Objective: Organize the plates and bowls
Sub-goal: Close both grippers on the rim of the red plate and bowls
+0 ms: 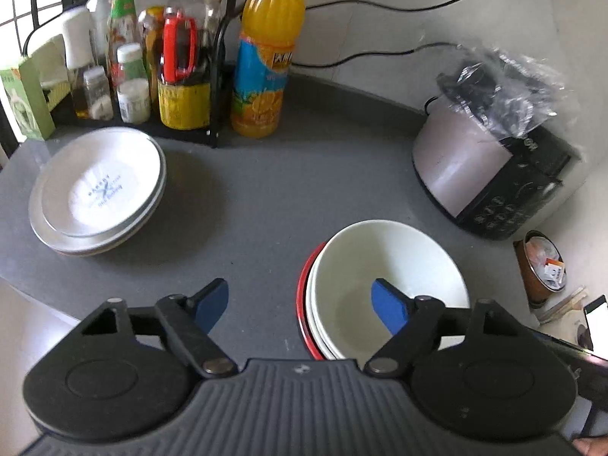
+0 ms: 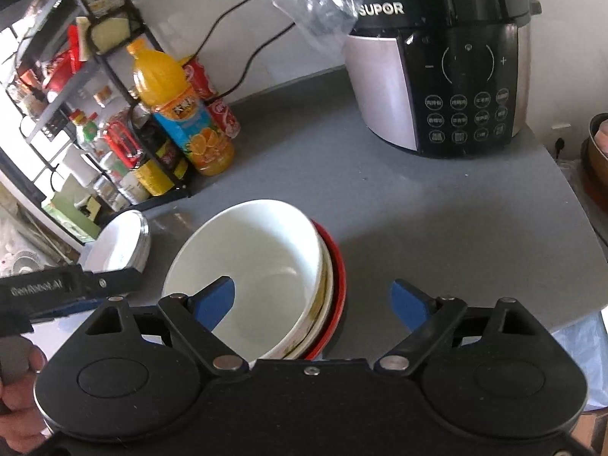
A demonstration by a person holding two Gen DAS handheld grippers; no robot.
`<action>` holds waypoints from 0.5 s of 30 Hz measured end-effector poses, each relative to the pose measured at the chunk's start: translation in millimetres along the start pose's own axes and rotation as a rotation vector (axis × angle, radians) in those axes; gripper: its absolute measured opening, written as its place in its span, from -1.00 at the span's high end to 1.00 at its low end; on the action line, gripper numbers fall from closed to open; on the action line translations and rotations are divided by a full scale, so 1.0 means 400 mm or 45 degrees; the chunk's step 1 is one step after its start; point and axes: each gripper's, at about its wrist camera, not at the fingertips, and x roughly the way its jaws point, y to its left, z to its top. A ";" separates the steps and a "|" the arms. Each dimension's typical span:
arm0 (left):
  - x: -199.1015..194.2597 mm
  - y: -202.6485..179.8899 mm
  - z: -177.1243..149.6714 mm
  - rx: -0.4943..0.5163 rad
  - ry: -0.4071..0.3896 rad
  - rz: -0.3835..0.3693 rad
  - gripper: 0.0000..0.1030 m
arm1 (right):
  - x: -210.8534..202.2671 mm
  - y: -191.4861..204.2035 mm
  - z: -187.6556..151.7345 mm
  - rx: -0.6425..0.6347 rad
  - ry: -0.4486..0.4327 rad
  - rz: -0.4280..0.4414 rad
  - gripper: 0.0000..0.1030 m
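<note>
step: grasp top bowl (image 2: 258, 266) of nested stack | left gripper (image 1: 300, 304): jaws wide, empty, astride left rim | right gripper (image 2: 313, 300): wide, empty, astride right rim | advice: lower evenly, pinch only white rim | plates (image 1: 98, 190): far left of jaws

rice cooker (image 1: 490, 167) lid blurred under plastic bag (image 1: 509, 87); lower bowls (image 2: 323, 304) mostly hidden.

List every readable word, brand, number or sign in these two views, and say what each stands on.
"SUPOR": lid band of the pressure cooker.
"+" and "−": its black control panel; button labels too small.
"GenRobot.AI": side of the left gripper, partly blurred.
Orange juice bottle label: blurred.
Top plate print: blurred.
Condiment bottles: unreadable.
</note>
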 end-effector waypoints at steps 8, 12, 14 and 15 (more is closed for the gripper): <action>0.109 0.037 -0.009 -0.085 0.099 -0.012 -0.08 | 0.080 -0.012 -0.003 0.056 0.088 0.031 -0.55; 0.146 0.051 -0.015 -0.138 0.141 -0.031 0.05 | 0.112 -0.006 -0.015 0.051 0.135 0.039 -0.43; 0.159 0.052 -0.016 -0.147 0.147 -0.047 0.13 | 0.126 -0.005 -0.017 0.058 0.151 0.044 -0.34; 0.165 0.053 -0.016 -0.157 0.148 -0.054 0.16 | 0.134 -0.005 -0.018 0.066 0.164 0.041 -0.30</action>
